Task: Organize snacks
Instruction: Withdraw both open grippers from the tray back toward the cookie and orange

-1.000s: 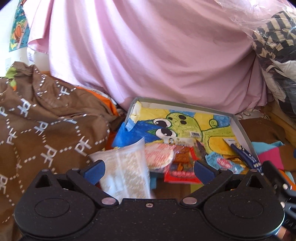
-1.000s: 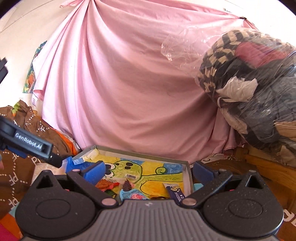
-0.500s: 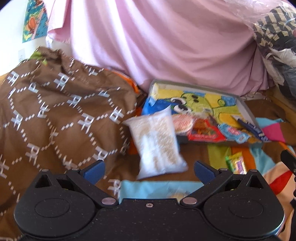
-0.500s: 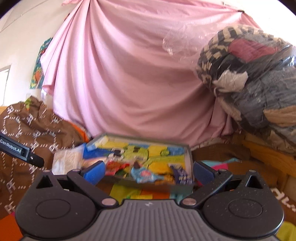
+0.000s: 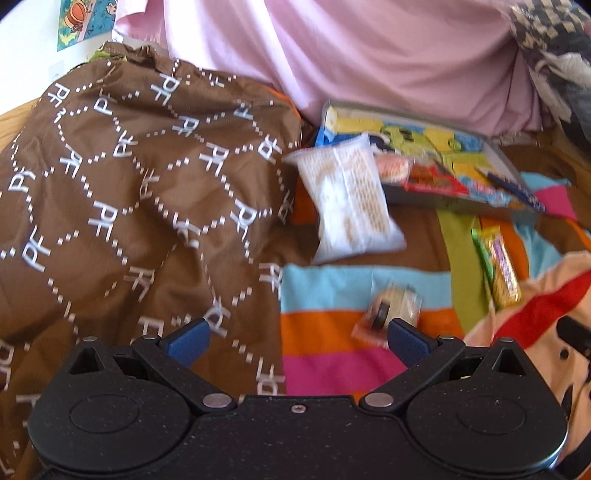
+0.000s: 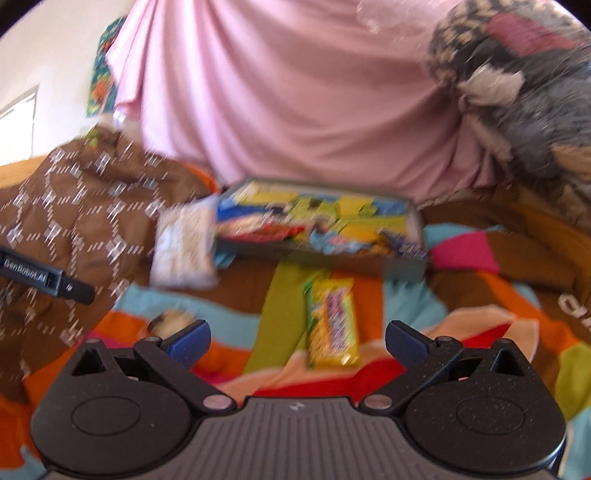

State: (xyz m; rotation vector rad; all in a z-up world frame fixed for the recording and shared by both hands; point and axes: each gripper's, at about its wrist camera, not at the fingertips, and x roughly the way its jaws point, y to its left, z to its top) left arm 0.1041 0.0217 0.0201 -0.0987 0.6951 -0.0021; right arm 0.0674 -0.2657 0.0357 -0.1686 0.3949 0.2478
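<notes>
Left gripper [image 5: 295, 338]: jaws spread wide, nothing between them, hanging over the striped cover [image 5: 332, 284]. A small clear packet [image 5: 391, 308] with a dark round piece inside lies just ahead of the right blue pad [image 5: 408, 341], not gripped.

Right gripper [image 6: 297, 338]: jaws also spread, empty. A yellow bar [image 6: 332, 325] lies flat on the cover straight ahead between the finger lines, long axis pointing away, untouched. In this view the small packet sits behind the left pad [image 6: 190, 338], partly hidden.

Surface: soft cover in bands of orange, pink, light blue, green, brown, plus a peach and red patch at the right. It looks like a bed; it is rumpled, not flat.

Further out: a white bag [image 5: 349, 201] of pale puffed snacks leans with its top end on the left rim of the box [image 5: 443, 201]. The box is shallow and grey-walled, with a cartoon-print floor; it holds several wrapped snacks in red, blue and pink, too blurred to read.

A brown quilt [image 5: 129, 177] with a white dotted pattern is heaped on the left, crowding the bag and the left gripper's side. A pink sheet [image 6: 295, 92] hangs behind the box. A bundle of clothes in clear plastic [image 6: 517, 92] is stacked at the right. A poster [image 5: 81, 18] is on the white wall, top left.

Both views are motion-blurred, the right one more so.
</notes>
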